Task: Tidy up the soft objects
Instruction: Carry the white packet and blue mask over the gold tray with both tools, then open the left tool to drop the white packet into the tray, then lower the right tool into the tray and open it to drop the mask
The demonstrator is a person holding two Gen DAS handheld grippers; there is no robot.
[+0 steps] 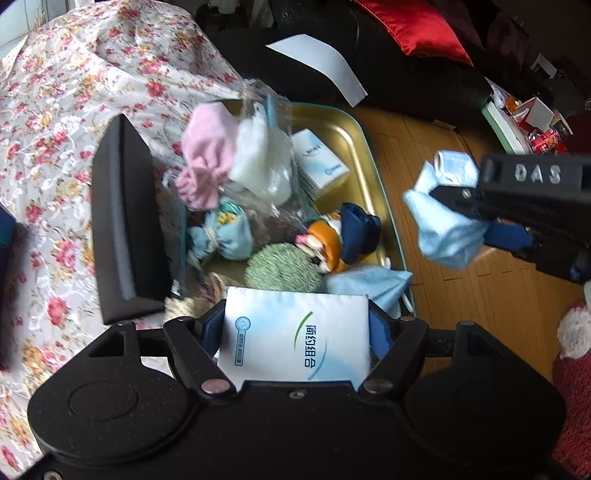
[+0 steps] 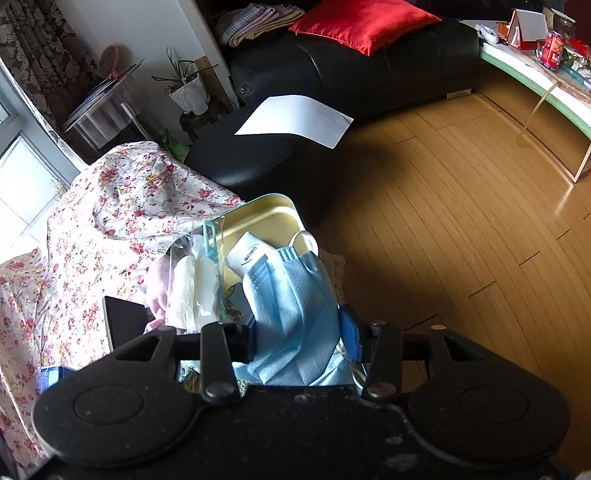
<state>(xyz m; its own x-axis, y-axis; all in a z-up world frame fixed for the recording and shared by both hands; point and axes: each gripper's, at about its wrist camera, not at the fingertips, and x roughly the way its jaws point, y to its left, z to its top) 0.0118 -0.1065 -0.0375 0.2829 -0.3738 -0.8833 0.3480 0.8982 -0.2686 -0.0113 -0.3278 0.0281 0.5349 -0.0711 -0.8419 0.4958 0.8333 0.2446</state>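
Note:
My left gripper [image 1: 295, 325] is shut on a white tissue pack [image 1: 295, 339] with green and blue print, held over the near edge of a gold tray [image 1: 354, 129]. The tray holds a pink cloth [image 1: 207, 162], a clear bag of white items [image 1: 258, 155], a second tissue pack [image 1: 319, 162], a green round plush [image 1: 282, 269], an orange and navy doll [image 1: 340, 232] and a blue face mask [image 1: 369, 284]. My right gripper [image 2: 299, 339] is shut on another blue face mask [image 2: 291, 306], held right of the tray; it also shows in the left wrist view [image 1: 447, 221].
The tray [image 2: 266, 218] rests on a surface covered by a floral cloth [image 1: 74, 110]. A black tablet-like slab [image 1: 125, 221] stands at the tray's left. A black sofa [image 2: 351, 66] with a red cushion [image 2: 362, 22] and white paper [image 2: 295, 118] lies beyond. Wooden floor [image 2: 461, 221] spreads to the right.

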